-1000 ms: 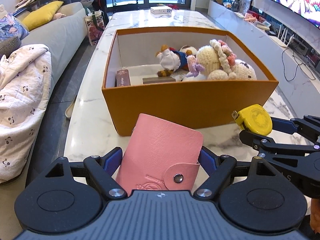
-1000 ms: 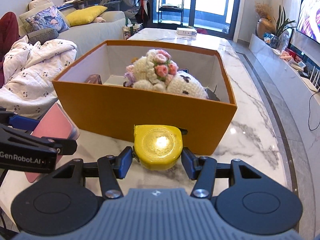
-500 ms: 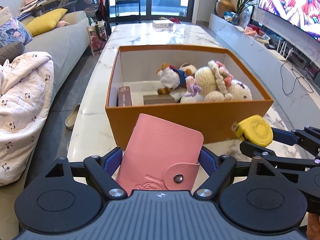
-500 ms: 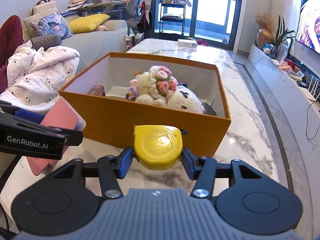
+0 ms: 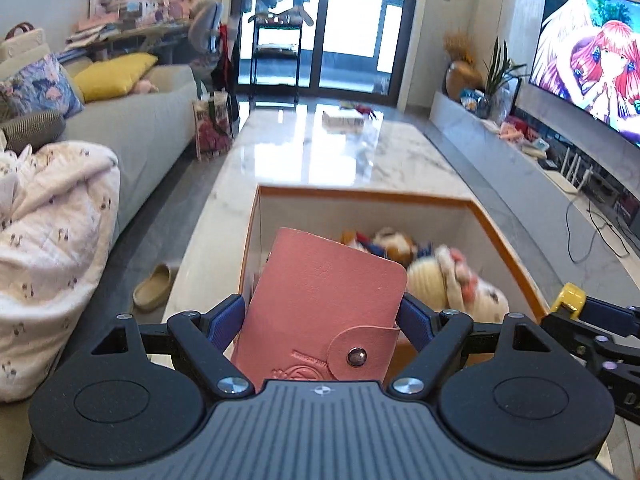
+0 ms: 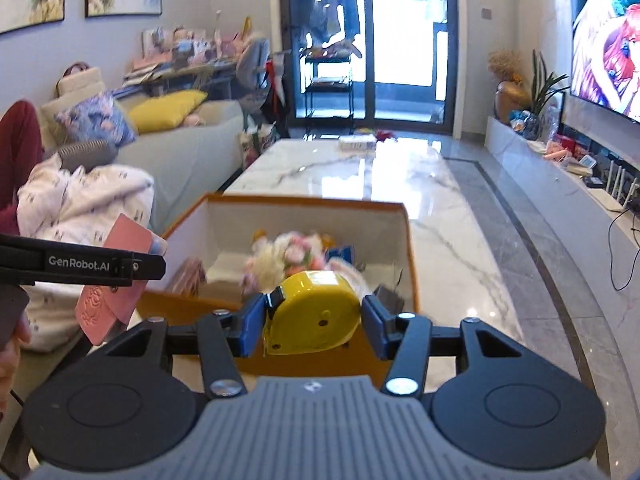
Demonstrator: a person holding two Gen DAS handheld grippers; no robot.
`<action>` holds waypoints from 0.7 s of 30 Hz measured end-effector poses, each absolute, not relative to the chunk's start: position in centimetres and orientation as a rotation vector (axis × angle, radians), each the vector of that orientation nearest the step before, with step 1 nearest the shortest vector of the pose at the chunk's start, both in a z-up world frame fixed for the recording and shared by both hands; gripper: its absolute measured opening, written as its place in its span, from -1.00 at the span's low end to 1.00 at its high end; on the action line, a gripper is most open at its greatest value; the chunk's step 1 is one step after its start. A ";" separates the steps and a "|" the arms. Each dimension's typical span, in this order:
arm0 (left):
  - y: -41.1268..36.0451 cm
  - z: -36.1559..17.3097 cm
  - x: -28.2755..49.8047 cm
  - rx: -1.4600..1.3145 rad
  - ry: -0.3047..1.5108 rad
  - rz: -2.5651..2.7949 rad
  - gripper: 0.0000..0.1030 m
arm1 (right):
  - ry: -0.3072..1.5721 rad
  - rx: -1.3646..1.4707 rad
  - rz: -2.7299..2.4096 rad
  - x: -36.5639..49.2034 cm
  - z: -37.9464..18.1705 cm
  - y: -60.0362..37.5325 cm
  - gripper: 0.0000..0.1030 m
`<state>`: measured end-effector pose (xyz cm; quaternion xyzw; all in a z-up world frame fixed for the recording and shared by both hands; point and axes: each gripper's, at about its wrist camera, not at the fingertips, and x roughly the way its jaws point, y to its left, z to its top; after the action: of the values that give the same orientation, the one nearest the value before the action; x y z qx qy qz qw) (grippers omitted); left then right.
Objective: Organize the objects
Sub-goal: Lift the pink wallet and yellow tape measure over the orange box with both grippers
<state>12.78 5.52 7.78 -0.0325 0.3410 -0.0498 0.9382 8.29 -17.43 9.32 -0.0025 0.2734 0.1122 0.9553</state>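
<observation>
My left gripper [image 5: 322, 316] is shut on a pink card wallet [image 5: 326, 304] with a snap flap, held above the near left part of the orange box [image 5: 508, 248]. My right gripper [image 6: 314, 320] is shut on a yellow tape measure [image 6: 316, 312], held over the near wall of the same orange box [image 6: 412, 248]. Plush toys [image 5: 452, 276] lie inside the box, blurred in both views. The wallet also shows in the right wrist view [image 6: 116, 276], and the tape measure shows at the right edge of the left wrist view [image 5: 570, 298].
The box stands on a long marble table [image 5: 332, 156] with a small white box [image 5: 344, 119] at its far end. A sofa with a blanket [image 5: 48, 248] lies to the left, a slipper [image 5: 154, 286] on the floor. A TV bench [image 6: 560, 172] runs along the right.
Both grippers have risen and tilted up with their objects; the box now sits lower in both views and I look down into it. The tape measure has turned in the right gripper's view.
</observation>
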 end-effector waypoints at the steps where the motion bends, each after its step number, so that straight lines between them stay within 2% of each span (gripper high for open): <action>1: 5.4 7.9 13.4 -0.065 0.687 -0.103 0.86 | 0.552 0.007 0.227 8.7 9.7 -17.5 0.05; 11: 3.8 7.1 19.5 -0.077 0.670 -0.081 0.86 | 0.551 0.059 0.211 16.9 11.7 -17.1 0.05; 21: 3.0 3.0 24.3 -0.122 0.769 -0.076 0.86 | 0.657 0.127 0.203 25.0 7.2 -17.1 0.05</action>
<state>24.26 3.04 3.00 -0.0595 0.3750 -0.0368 0.9244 24.97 -17.12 7.19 0.0621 0.3221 0.0994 0.9394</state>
